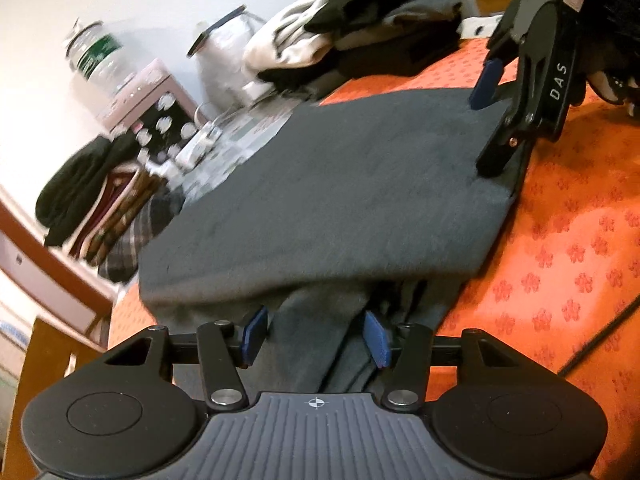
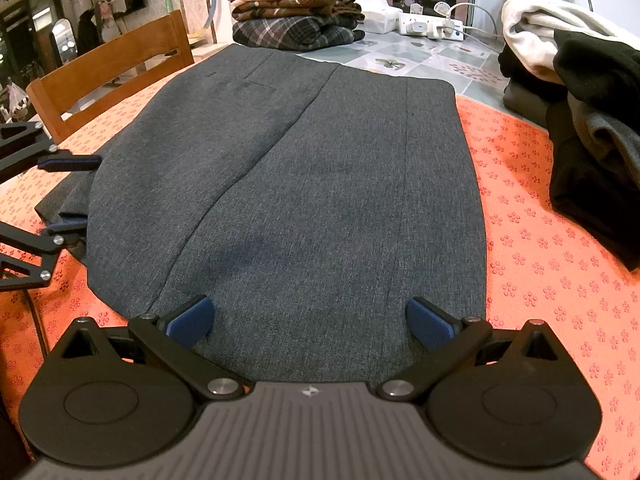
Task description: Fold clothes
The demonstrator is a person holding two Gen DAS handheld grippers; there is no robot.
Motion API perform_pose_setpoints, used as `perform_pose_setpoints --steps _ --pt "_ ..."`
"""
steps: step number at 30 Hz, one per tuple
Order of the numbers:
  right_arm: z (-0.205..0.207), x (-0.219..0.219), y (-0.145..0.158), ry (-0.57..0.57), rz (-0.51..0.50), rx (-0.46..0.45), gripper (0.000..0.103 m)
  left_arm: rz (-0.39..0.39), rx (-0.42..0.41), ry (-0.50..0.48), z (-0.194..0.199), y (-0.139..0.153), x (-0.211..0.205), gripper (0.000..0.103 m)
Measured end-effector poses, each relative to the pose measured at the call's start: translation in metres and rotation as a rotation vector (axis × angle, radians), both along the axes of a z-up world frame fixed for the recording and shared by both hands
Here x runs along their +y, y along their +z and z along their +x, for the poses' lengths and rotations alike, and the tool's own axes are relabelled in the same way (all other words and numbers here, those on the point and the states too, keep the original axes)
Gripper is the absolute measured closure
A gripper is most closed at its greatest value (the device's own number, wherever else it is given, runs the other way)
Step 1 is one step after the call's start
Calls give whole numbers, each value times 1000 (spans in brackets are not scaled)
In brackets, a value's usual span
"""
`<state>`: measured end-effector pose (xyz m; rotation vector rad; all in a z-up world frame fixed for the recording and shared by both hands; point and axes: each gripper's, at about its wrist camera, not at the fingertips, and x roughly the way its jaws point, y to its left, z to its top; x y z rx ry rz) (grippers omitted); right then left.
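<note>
Right wrist view: grey trousers, folded into a flat block, lie on the table's orange flowered cloth. The right gripper stands wide open over their near edge. The left gripper is half open astride a fold, not pinching it. Stacked clothes and a wooden chair stand behind.

**Both tools low over the bench, jaws apart**

The left tool tilts downward at the bench's left edge, its blue pads parted, cloth lying between them unpinched. The right tool angles down more steeply at the near edge, its jaws spread wide and its pads resting apart on the fabric.
</note>
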<state>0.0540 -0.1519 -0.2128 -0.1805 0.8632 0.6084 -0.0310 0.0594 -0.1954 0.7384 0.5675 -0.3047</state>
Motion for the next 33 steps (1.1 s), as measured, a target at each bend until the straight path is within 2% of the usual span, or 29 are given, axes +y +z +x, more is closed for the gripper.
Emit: perform_pose_setpoints --steps 7,8,9,10,11,15,20,25,28,30,31,33 --pt "0 0 0 0 0 1 0 68 -84 -8 0 -12 -13 47" --pt "0 0 0 0 0 1 0 70 -94 3 -2 -12 -14 51" --pt "0 0 0 0 0 1 0 70 -105 18 -4 -12 -13 72" --pt "0 0 1 1 0 2 0 71 -115 35 -5 -12 -13 84" --pt "0 0 1 1 -1 2 0 68 -127 51 -6 -10 -11 92" --pt "2 -1 1 6 0 5 0 7 -184 135 -12 5 2 96" --pt "3 -4 2 5 19 11 0 -126 -224 300 -27 35 26 95" --pt "10 -6 4 -19 31 42 0 -182 -179 404 -36 36 36 88" --pt "12 -4 8 -25 15 54 0 -186 -157 401 -34 30 42 76" --pt "14 -2 10 -26 9 54 0 -163 -142 377 -30 22 43 55" --pt "15 -2 11 -24 9 56 0 -152 -134 363 -29 17 42 52" --pt "17 0 13 -23 3 56 0 -127 -127 343 -28 9 40 53"
